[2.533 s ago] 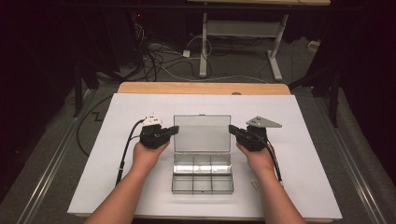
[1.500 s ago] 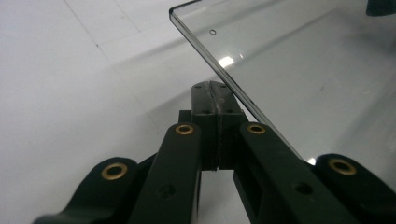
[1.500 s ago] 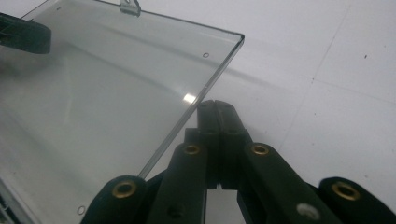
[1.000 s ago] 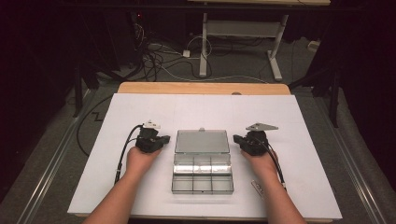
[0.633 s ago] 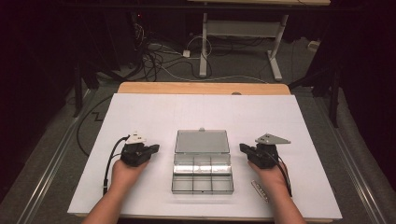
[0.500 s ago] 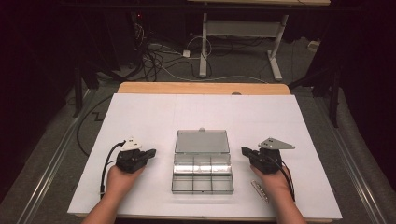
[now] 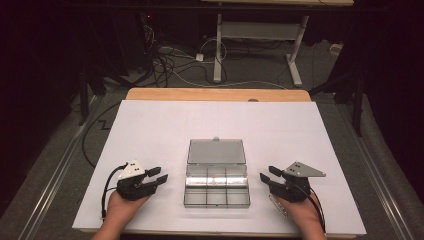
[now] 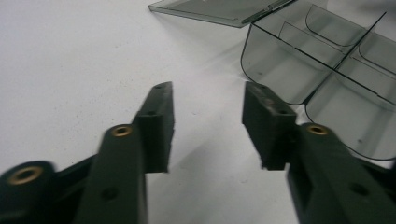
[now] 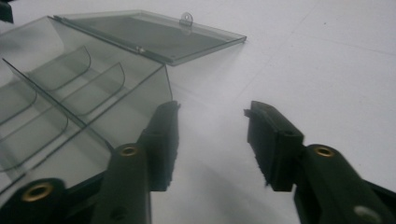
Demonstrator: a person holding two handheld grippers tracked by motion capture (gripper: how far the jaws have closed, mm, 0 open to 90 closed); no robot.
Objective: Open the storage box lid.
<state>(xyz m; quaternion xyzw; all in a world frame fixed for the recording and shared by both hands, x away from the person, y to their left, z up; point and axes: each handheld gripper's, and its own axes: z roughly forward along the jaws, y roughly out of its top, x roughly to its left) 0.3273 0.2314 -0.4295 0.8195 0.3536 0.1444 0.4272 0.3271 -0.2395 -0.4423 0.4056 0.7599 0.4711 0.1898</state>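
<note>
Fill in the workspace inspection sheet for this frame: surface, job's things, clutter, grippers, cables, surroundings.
Surface: white sheet over a wooden table, no marks seen.
Job's things: clear plastic compartment box, lid open and lying flat behind it; compartments look empty.
Clutter: a small clear object lies on the sheet under the right hand; what it is cannot be told.
Grippers: left gripper and right gripper both open, holding nothing, one either side of the box, apart from it.
Cables: one black cable trails from each gripper; loose cables on the floor beyond the table.
Surroundings: dark room, white table legs behind.
</note>
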